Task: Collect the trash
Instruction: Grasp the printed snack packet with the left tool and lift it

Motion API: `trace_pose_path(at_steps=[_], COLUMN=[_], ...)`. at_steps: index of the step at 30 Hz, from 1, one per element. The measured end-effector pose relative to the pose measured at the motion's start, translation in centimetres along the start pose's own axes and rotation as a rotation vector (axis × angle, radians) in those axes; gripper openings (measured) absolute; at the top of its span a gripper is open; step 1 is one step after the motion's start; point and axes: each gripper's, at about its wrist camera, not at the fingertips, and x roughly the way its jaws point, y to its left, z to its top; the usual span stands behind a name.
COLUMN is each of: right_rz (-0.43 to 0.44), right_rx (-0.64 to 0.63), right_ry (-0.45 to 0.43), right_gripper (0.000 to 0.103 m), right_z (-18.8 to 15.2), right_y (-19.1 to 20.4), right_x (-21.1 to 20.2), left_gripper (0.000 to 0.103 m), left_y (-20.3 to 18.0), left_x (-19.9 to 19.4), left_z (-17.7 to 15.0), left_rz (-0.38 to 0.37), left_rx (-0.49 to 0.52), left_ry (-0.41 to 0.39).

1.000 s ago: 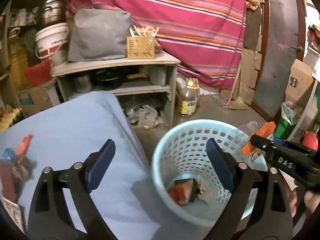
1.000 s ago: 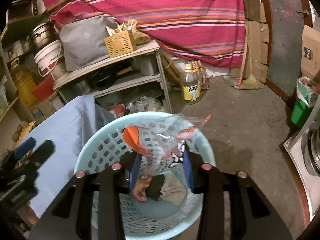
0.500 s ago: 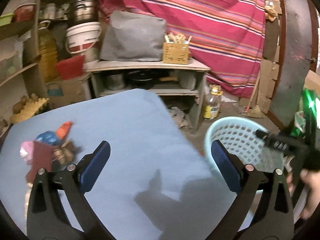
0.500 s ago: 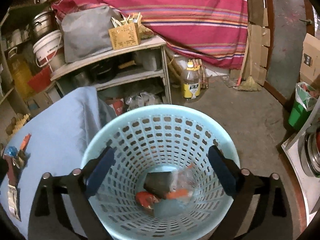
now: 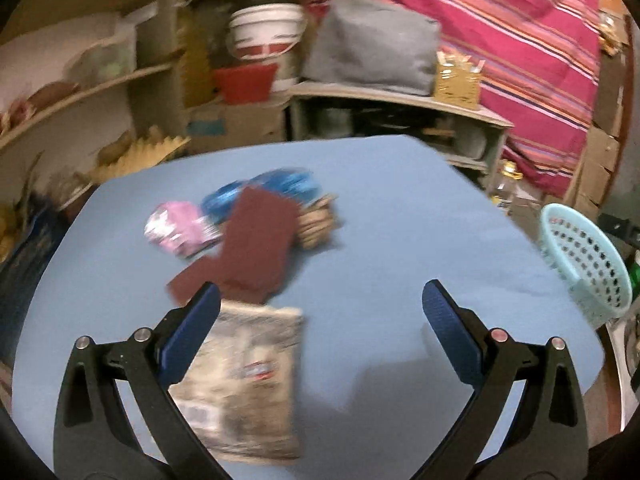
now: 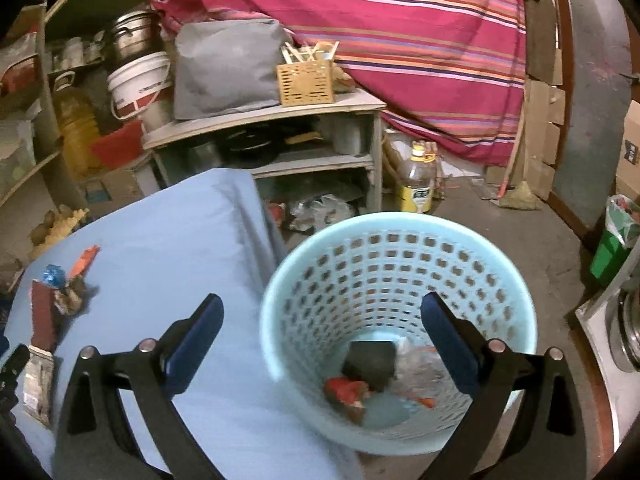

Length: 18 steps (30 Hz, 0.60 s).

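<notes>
My left gripper (image 5: 320, 300) is open and empty above the blue table (image 5: 400, 240). Under its left finger lies a grey printed packet (image 5: 248, 380). Beyond it sit a maroon card (image 5: 252, 252), a pink wrapper (image 5: 180, 228), a blue wrapper (image 5: 280, 188) and a tan scrap (image 5: 316, 220). My right gripper (image 6: 322, 308) is open and empty over the near rim of the light blue basket (image 6: 400, 248), which holds a dark block (image 6: 370, 362), a red wrapper (image 6: 346, 392) and clear plastic (image 6: 416, 364). The basket also shows at the right edge of the left wrist view (image 5: 584, 264).
A grey shelf unit (image 6: 280, 120) with a bag, a tan holder and pots stands behind the table. A bottle (image 6: 418, 184) stands on the floor by a striped cloth (image 6: 400, 40). A green bin (image 6: 612, 240) is at the right. The trash pile also shows in the right wrist view (image 6: 56, 300).
My left gripper has swung left from the basket to over the trash pile on the table. My right gripper opened, dropped the clear plastic into the basket, and shifted left.
</notes>
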Motion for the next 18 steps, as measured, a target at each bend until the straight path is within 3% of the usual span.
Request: trace_pose_path(at_steps=[7, 18], right_rz=[0.055, 0.134], right_rx=[0.005, -0.077], right_ry=[0.030, 0.065], right_gripper=[0.097, 0.097], right_z=[-0.3, -1.3], right_y=[3.1, 9.7], right_x=[0.9, 1.8], left_gripper=[0.098, 0.098], left_y=[4.6, 6.4], left_x=[1.3, 3.6], left_z=[-2.3, -4.3], left_rz=[0.043, -0.013], left_rx=[-0.032, -0.063], left_ry=[0.077, 0.199])
